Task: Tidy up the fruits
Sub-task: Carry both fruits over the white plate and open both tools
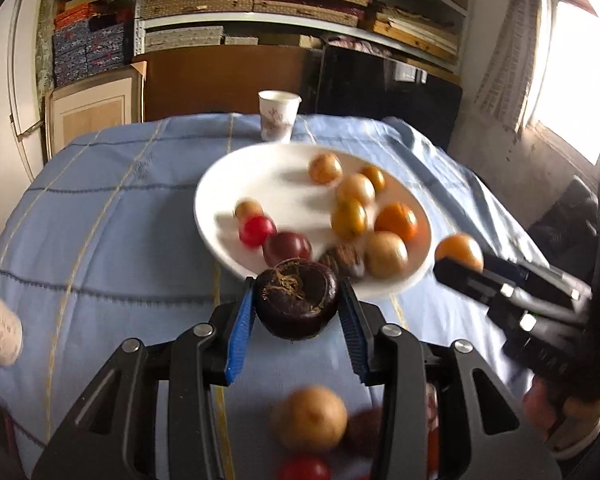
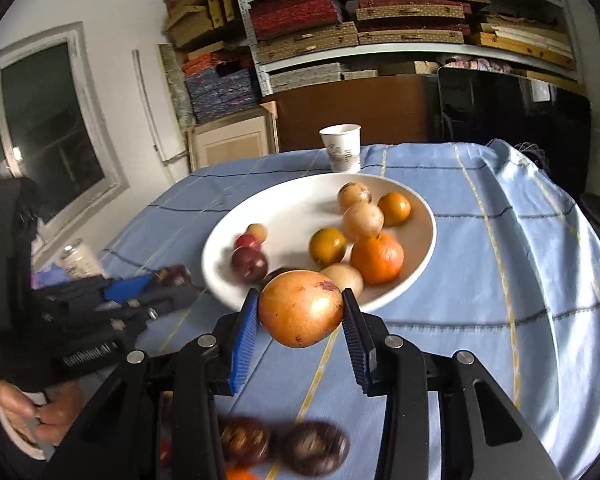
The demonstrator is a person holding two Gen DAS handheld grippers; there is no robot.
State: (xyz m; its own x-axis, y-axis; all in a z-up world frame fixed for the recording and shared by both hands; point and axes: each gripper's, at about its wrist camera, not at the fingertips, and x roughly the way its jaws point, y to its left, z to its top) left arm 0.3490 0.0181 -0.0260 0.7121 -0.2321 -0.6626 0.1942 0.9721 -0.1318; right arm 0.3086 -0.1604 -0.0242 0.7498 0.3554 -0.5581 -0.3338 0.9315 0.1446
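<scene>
A white bowl [image 1: 228, 200] on the blue cloth holds several small fruits: orange, yellow-brown, red and dark purple. My left gripper [image 1: 298, 308] is shut on a dark purple round fruit [image 1: 296, 300], held just before the bowl's near rim. My right gripper [image 2: 300, 312] is shut on a yellow-orange round fruit [image 2: 300, 312], also at the near rim of the bowl [image 2: 284, 208]. The right gripper shows in the left wrist view [image 1: 460, 268] with its fruit [image 1: 458, 250], right of the bowl. The left gripper shows in the right wrist view [image 2: 168, 280], left of the bowl.
A paper cup [image 1: 278, 116] stands behind the bowl near the table's far edge. Loose fruits lie on the cloth under the grippers: a tan one [image 1: 310, 418], a red one [image 1: 304, 468], dark ones [image 2: 316, 446]. A can [image 2: 78, 258] stands at the left. Shelves fill the background.
</scene>
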